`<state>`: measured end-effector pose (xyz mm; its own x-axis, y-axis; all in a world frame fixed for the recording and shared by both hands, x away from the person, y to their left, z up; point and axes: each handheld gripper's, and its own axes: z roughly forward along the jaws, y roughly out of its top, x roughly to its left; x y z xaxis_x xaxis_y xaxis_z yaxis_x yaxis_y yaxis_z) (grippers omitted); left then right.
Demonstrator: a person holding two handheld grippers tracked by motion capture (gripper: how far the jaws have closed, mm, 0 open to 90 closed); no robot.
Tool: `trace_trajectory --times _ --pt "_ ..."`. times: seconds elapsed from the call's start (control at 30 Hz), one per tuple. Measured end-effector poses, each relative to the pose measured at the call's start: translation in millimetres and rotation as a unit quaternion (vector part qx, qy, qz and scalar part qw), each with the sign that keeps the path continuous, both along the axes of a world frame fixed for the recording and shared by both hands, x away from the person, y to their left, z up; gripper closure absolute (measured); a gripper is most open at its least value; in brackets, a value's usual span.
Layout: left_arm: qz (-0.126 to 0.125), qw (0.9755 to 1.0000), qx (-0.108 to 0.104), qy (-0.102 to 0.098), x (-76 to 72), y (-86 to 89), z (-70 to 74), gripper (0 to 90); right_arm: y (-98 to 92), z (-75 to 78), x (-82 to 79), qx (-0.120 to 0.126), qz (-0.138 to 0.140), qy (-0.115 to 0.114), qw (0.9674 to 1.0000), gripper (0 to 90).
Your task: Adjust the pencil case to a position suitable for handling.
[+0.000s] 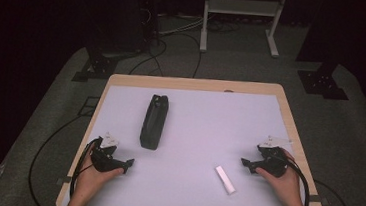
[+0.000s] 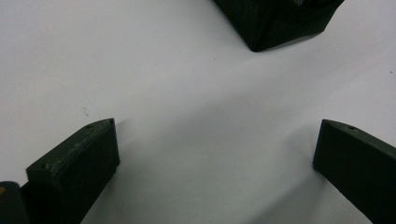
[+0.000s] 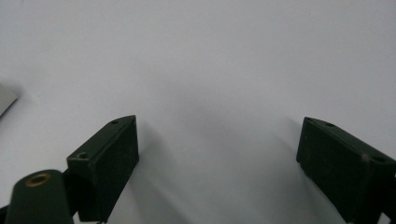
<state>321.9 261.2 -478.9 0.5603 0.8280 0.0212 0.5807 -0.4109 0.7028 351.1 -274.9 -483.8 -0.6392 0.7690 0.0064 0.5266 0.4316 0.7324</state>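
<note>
High view: two things lie on the white worktop. A long black case lies left of centre with its long axis running away from the person, and a small white bar lies flat nearer the front, right of centre. Neither is held or touched.

Left gripper rests low at the front left corner, jaws apart and empty, pointing inward; the case's near end is just ahead of it. Left gripper view confirms this: both jaws stand wide with bare surface between them, and a corner of the case sits beyond. Right gripper rests near the right edge, jaws likewise apart and empty, aimed inward; the bar lies just in front and toward the person. Right gripper view shows a pale sliver at its left edge, probably that bar; I cannot tell for certain.

Judgement: both hands are parked at the sides, leaving the middle free, each nearest one thing.

Clearance: open surface surrounds case and bar on all sides. The wooden rim shows along the back and sides; the right hand sits close to it, so outward room is short there.
</note>
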Motion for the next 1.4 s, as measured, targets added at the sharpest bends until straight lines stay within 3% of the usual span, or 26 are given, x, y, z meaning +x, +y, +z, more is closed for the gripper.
trace_trajectory --times 0.37,0.7,1.0,1.4 --pt "0.001 1.0 -0.001 -0.001 -0.5 0.4 0.6 0.1 0.0 0.0 0.0 0.0 0.0 0.0 1.0 12.0" --pt "0.005 0.9999 -0.005 -0.009 -2.1 6.5 3.9 12.4 -0.1 -0.1 0.0 0.0 0.0 0.0 1.0 12.0" --pt "0.009 0.9993 -0.035 -0.001 -2.6 7.9 11.9 20.8 -0.1 -0.2 0.0 0.0 0.0 -0.001 1.0 12.0" --pt "0.012 0.9984 -0.054 -0.009 4.0 3.4 28.1 28.3 -0.1 -0.2 -0.1 0.001 0.0 -0.001 1.0 12.0"
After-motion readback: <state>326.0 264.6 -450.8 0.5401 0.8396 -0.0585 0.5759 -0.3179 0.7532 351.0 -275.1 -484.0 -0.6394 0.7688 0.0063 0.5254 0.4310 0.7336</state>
